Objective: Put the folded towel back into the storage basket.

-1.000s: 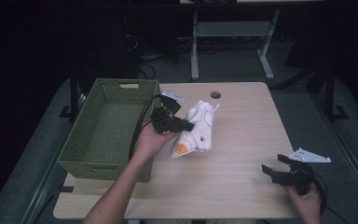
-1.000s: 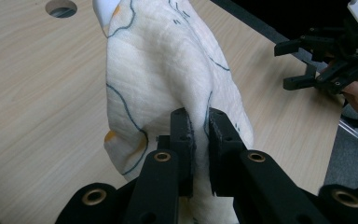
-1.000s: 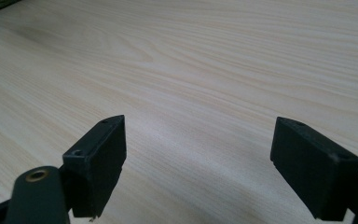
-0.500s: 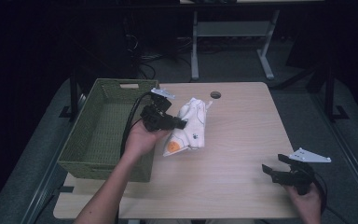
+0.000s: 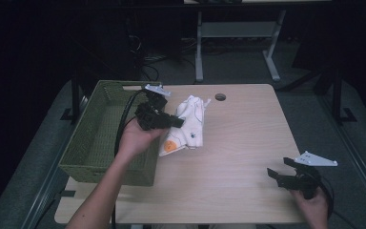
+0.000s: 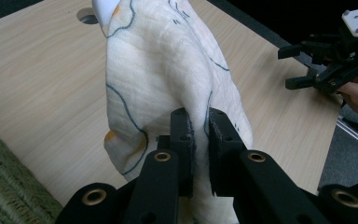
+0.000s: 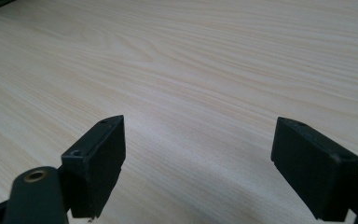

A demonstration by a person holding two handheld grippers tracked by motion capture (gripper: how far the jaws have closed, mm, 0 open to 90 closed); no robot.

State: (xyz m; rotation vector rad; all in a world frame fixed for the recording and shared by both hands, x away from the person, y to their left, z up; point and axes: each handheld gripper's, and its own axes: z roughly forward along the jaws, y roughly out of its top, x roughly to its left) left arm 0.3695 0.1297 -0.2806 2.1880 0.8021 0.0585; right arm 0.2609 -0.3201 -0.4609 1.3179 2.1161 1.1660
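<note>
White cloth (image 6: 168, 79) with blue outlines and orange patches is pinched in my left gripper (image 6: 196, 122), jaws clenched on a fold, cloth lifted above the tabletop (image 5: 248, 138) just right of the green woven basket (image 5: 100, 138). My right gripper (image 5: 279, 172) sits at the near right corner, jaws spread wide, holding nothing.

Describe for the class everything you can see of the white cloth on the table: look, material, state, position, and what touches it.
The white cloth looks like soft, finely ribbed fabric, cream-white with thin dark blue outlines and small orange patches. It is crumpled and drawn up into a peak rather than lying flat. It sits on the wooden table just right of the green woven basket, near the table's round hole. The left hand-held gripper is shut on a fold of it; its lower edge appears to rest on the table.
</note>
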